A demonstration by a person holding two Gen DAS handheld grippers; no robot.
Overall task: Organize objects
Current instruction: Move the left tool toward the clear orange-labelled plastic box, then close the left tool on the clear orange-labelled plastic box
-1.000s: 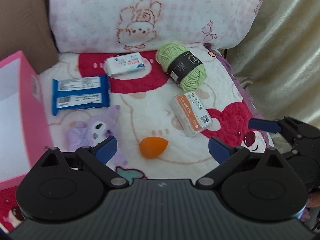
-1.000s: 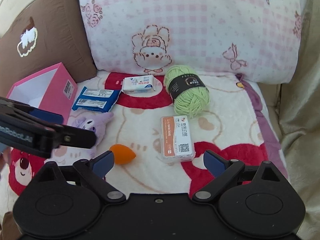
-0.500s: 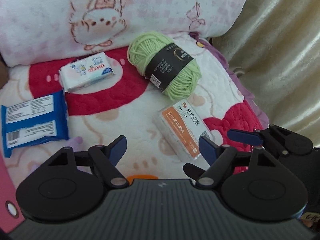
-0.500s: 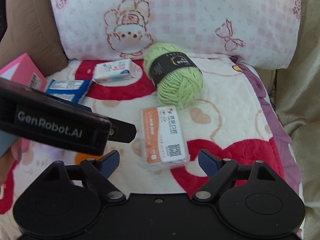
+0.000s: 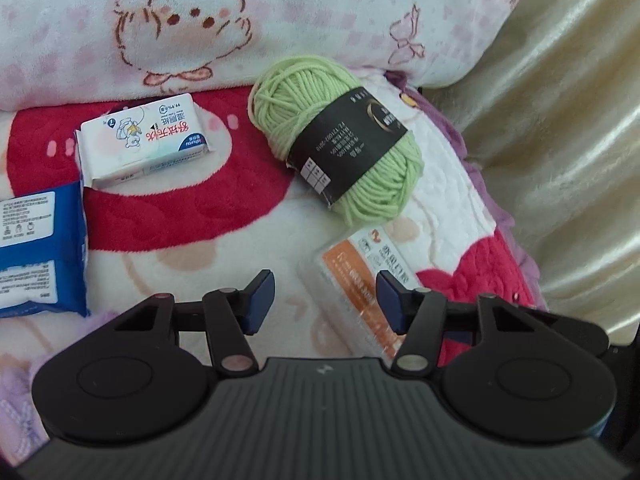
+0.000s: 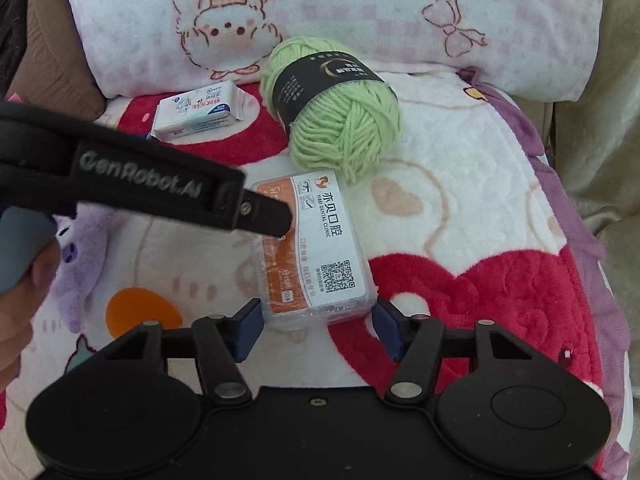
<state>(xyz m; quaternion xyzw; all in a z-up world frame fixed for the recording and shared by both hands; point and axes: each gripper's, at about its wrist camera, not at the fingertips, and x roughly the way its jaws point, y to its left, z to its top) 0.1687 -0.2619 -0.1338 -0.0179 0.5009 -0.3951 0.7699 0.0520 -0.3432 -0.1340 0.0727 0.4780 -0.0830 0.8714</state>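
Floss box (image 6: 316, 248), clear with an orange-and-white label, lies on the blanket (image 6: 460, 184) with its near end between the right gripper (image 6: 316, 330)'s closing jaws, pads not yet pressing. The left gripper (image 5: 326, 300), also closing, reaches over its left edge. Green yarn (image 6: 340, 120) sits just behind; a tissue pack (image 6: 198, 110) farther left.

Blanket (image 6: 460, 184): yarn (image 6: 344, 136), box (image 6: 320, 252), tissues (image 6: 198, 110).
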